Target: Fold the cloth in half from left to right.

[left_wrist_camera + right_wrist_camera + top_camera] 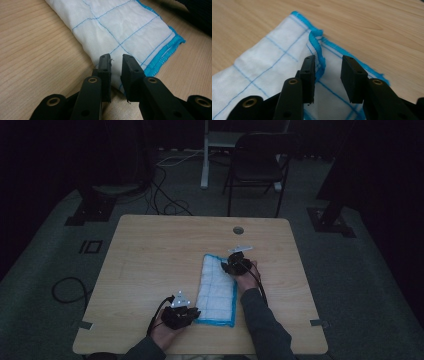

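Note:
A white cloth (217,287) with thin blue grid lines and a blue stitched hem lies folded into a long strip on the wooden table (150,245). My left gripper (193,313) is at the strip's near left corner. Its jaws (116,60) hover over the cloth (120,25) edge with a narrow gap, nothing pinched. My right gripper (229,265) is at the far right corner. In its own view the jaws (327,62) stand open above the cloth (262,65), with a raised fold of blue hem (317,45) just ahead of them.
A round cable hole (238,230) sits in the table near its far edge. Beyond the table stand a dark chair (257,165) and a white post. Cables (70,290) lie on the floor at the left.

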### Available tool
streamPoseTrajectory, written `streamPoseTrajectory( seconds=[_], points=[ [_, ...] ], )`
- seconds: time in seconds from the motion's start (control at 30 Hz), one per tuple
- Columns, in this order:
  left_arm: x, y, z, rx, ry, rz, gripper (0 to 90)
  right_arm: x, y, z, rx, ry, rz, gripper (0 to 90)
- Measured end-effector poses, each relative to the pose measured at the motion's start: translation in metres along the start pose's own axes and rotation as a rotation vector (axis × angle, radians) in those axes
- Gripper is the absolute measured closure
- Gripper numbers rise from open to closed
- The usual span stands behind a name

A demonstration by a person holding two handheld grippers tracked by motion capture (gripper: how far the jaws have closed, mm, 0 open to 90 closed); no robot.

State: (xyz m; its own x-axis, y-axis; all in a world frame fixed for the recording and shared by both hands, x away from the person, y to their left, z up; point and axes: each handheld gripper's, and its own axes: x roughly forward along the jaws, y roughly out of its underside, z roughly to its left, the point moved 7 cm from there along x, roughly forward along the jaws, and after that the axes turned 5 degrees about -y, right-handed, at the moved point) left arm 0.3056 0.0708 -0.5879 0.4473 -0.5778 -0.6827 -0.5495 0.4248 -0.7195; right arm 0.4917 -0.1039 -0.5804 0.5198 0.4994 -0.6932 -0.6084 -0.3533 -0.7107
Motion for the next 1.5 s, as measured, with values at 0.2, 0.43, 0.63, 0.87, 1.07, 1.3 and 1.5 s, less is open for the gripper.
streamPoseTrajectory(
  seconds=[0.2, 0.43, 0.63, 0.87, 1.07, 1.3, 1.5],
  points=[
    [0.0, 0.0, 0.0, 0.001, 0.0, -0.001, 78.2, 0.001, -0.001, 0.01, -0.072, -0.017, 0.026, 88.5],
    [0.0, 0.0, 0.0, 0.003, 0.0, 0.0, 78.1, -0.017, -0.007, -0.011, -0.015, 0.06, -0.045, 90.0],
    [-0.001, 0.0, -0.001, -0.002, 0.004, 0.0, 77.1, -0.03, -0.012, -0.028, 0.015, 0.115, -0.065, 90.0],
    [-0.003, -0.001, -0.004, 0.003, 0.023, -0.008, 74.8, -0.033, -0.009, -0.04, 0.019, 0.179, -0.043, 89.4],
    [-0.008, -0.01, -0.001, -0.01, 0.024, -0.042, 72.5, -0.034, -0.007, -0.038, 0.033, 0.16, -0.047, 84.1],
    [-0.008, -0.024, 0.011, -0.012, -0.005, -0.072, 69.6, -0.029, -0.004, -0.028, 0.032, 0.119, -0.043, 78.2],
    [-0.004, -0.045, 0.03, -0.011, -0.042, -0.109, 67.3, -0.024, 0.001, -0.022, 0.027, 0.097, -0.032, 74.8]
  ],
)
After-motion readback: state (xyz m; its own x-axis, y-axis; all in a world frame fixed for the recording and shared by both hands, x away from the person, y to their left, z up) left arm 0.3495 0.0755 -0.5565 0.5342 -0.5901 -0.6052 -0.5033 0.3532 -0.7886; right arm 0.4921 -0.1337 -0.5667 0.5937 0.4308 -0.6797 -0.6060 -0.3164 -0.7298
